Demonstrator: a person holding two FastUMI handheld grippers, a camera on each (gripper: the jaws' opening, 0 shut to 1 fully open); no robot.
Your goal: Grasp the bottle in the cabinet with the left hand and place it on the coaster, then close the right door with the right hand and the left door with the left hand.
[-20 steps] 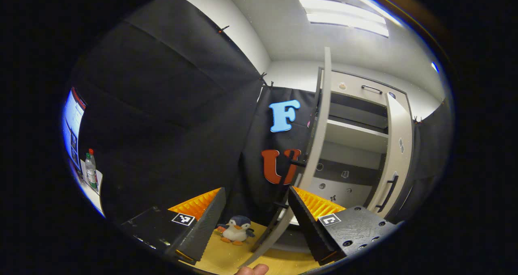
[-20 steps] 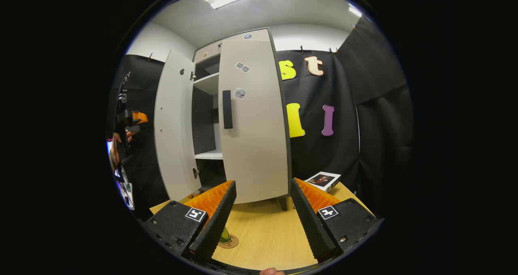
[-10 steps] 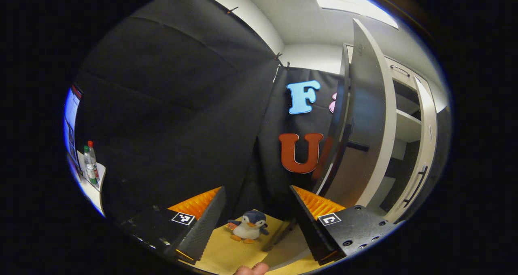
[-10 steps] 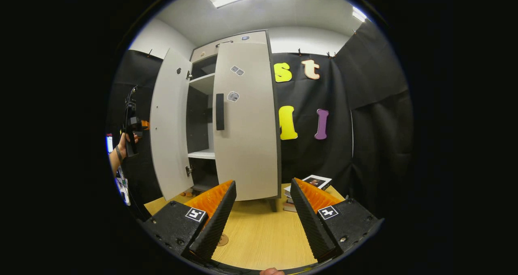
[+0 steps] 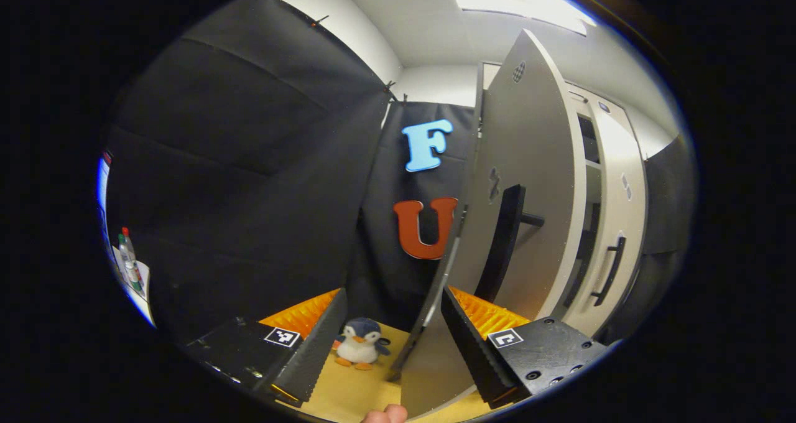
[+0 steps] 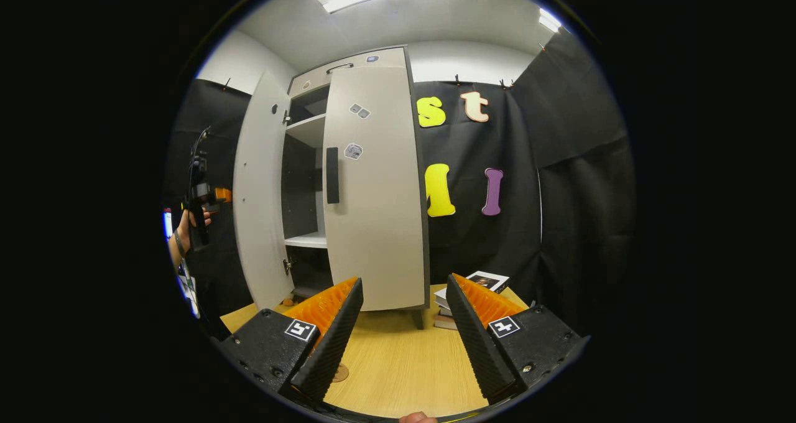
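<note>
Both views face the cabinet (image 6: 373, 186): left close beside it, right farther back

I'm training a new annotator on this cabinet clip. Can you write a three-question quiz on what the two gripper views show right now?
1. True or false: the cabinet's right door stands wide open.
2. Which soft toy sits on the table between the left gripper fingers in the left gripper view? A) bear B) penguin C) rabbit
3. Fill in: in the right gripper view, the right gripper has its jaws ____ and holds nothing.

Key
1. False: it is shut or nearly so, while the left door is still ajar.
2. B, the penguin.
3. open
</note>
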